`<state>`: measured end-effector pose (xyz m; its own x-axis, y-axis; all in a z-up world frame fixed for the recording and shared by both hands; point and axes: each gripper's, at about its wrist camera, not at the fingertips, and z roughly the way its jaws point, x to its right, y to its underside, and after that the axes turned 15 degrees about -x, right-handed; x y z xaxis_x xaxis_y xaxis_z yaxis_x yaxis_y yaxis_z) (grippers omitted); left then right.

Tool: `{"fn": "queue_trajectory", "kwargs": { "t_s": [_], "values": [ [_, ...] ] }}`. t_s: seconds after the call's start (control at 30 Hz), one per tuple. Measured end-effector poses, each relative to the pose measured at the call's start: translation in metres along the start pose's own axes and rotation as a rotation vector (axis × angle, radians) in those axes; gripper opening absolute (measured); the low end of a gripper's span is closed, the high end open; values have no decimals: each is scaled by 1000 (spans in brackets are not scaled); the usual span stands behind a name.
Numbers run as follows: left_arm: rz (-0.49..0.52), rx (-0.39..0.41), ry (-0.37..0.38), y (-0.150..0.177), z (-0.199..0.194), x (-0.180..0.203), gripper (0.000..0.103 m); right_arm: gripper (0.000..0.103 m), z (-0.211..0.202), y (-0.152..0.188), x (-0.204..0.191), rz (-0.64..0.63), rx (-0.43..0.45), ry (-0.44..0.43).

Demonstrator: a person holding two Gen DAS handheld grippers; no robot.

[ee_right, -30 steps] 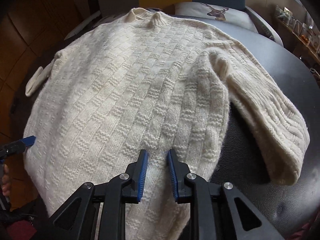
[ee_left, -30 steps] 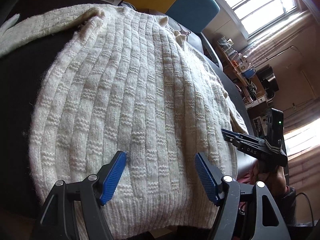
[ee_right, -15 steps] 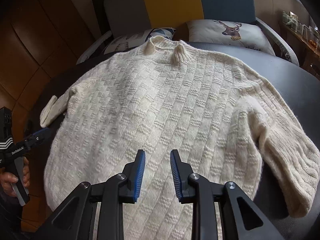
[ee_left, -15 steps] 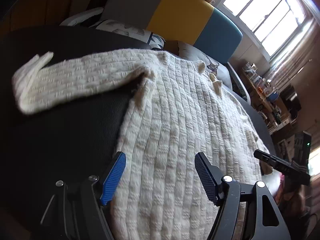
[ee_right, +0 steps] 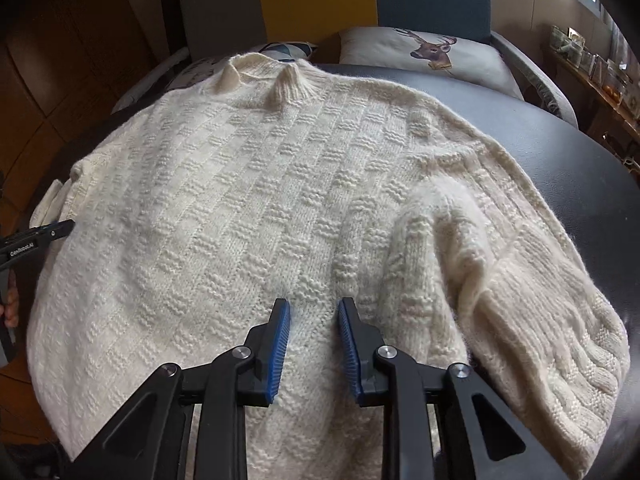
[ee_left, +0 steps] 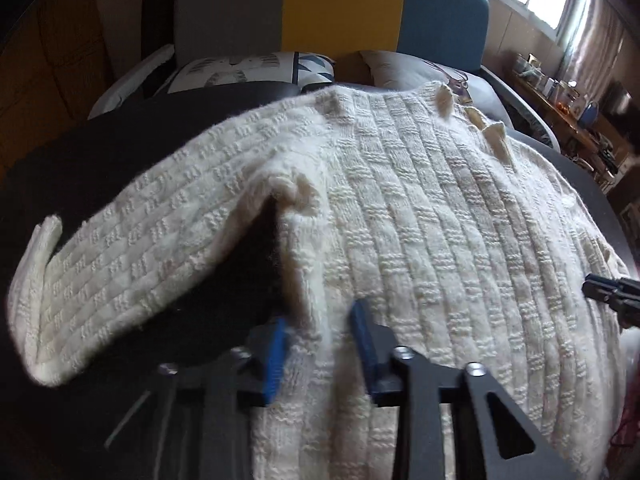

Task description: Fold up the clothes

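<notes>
A cream knitted sweater (ee_right: 240, 200) lies flat, collar at the far side, on a black table (ee_right: 560, 140). Its left sleeve (ee_left: 120, 272) stretches out to the left. The right sleeve (ee_right: 520, 300) lies bunched at the right. My left gripper (ee_left: 320, 332) is at the sweater's left side edge, below the armpit. Its jaws are closing, and a raised ridge of knit sits between the blue pads. My right gripper (ee_right: 314, 316) hovers over the lower middle of the sweater with a narrow gap, and the knit under it lies flat. Each gripper's tip also shows at the edge of the other view.
A sofa with grey, yellow and blue back panels (ee_left: 340, 4) stands behind the table, with a deer-print cushion (ee_right: 432, 52) on it. A cluttered shelf (ee_left: 568, 96) runs under the window at the right. A hand (ee_right: 10, 304) holds the left gripper.
The left gripper has swung from the sweater's lower middle to its left side edge, and its jaws have narrowed from wide onto the knit. The right gripper shifted slightly, with its gap unchanged.
</notes>
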<state>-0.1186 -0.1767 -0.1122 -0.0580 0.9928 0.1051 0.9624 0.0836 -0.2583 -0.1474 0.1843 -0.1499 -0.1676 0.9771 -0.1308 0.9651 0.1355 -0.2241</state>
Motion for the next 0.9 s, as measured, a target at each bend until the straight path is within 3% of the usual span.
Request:
{"fn": "queue_trajectory", "kwargs": {
  "t_s": [0.03,0.2,0.3,0.37,0.4,0.43,0.5,0.6,0.7,0.73,0.83,0.9],
  "values": [
    [-24,-6,6,3,-1,-3,9,24,-1,1,5,5,3,7],
    [-94,-12,125,18,-6,-12,9,24,0,0,13,-31,26,31],
    [-138,-9,260,29,-15,-18,21,25,-3,0,12,-26,13,56],
    [-181,19,275,39,-27,-28,39,26,-10,-1,2,-18,5,115],
    [-214,39,270,43,-35,-37,40,26,-15,-1,-5,-18,10,152],
    [-258,61,261,51,-42,-51,41,26,-23,-1,-13,-35,43,136],
    [-374,108,207,72,-51,-87,47,27,-33,-3,-32,-67,81,45],
    [-551,145,6,92,-66,-158,56,29,-28,-12,-74,-149,83,17],
    [-603,165,-117,98,-79,-203,56,29,-6,-22,-113,-211,32,8],
    [-592,176,-139,97,-83,-209,56,29,2,-23,-123,-223,11,2],
    [-461,216,-209,81,-90,-199,71,31,18,-24,-141,-240,-6,9],
    [-360,231,-276,67,-92,-188,72,33,21,-25,-143,-228,3,8]
  ]
}}
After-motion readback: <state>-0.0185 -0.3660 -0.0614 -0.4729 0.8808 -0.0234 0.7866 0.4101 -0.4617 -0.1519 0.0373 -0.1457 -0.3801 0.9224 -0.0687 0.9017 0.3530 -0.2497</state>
